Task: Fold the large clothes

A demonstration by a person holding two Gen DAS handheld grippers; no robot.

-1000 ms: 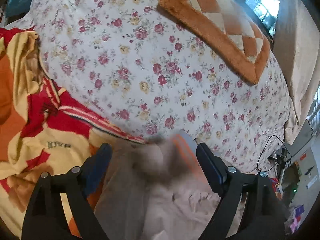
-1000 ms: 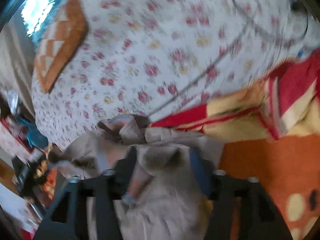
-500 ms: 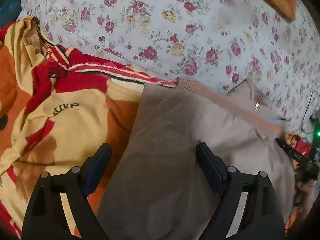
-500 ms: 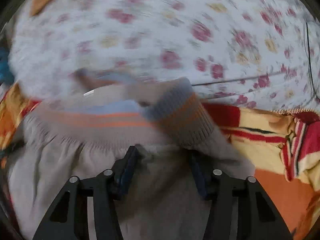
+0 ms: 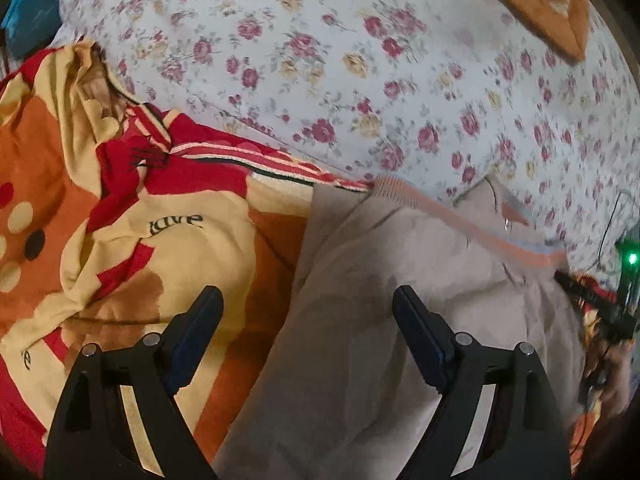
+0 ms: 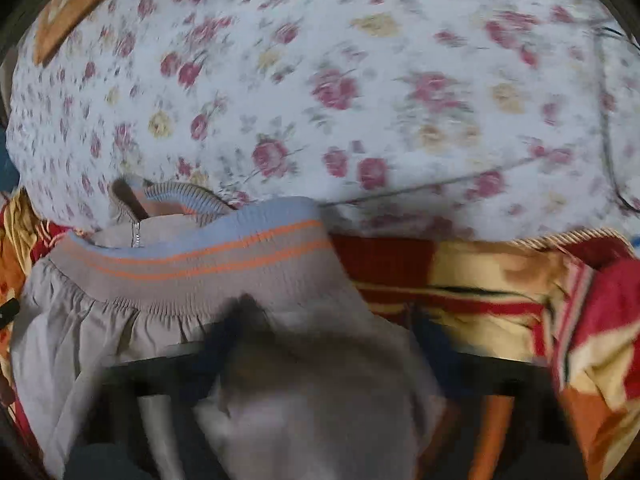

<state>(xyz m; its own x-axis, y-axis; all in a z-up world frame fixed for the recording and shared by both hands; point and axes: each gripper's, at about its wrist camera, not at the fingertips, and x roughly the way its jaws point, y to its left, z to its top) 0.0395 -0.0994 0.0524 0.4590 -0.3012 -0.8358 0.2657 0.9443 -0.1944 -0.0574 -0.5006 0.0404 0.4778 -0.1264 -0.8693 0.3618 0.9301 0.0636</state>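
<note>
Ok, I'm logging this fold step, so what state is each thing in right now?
Jacket: spread flat on the blanket, striped hem toward the floral sheet.
Zipper: pull showing at the collar; open or closed, cannot tell.
Left gripper: jaws wide open, holding nothing.
Right gripper: blurred, jaws either side of a jacket fold; grip unclear.
Blanket: rumpled.

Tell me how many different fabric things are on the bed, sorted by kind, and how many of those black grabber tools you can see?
Beige jacket: 1
Red, orange and yellow blanket: 1
Flowered bedspread: 1
Orange checked mat: 1
Grabber tools: 2, the left gripper open above the jacket, the right gripper too blurred to judge
Total: 6
</note>
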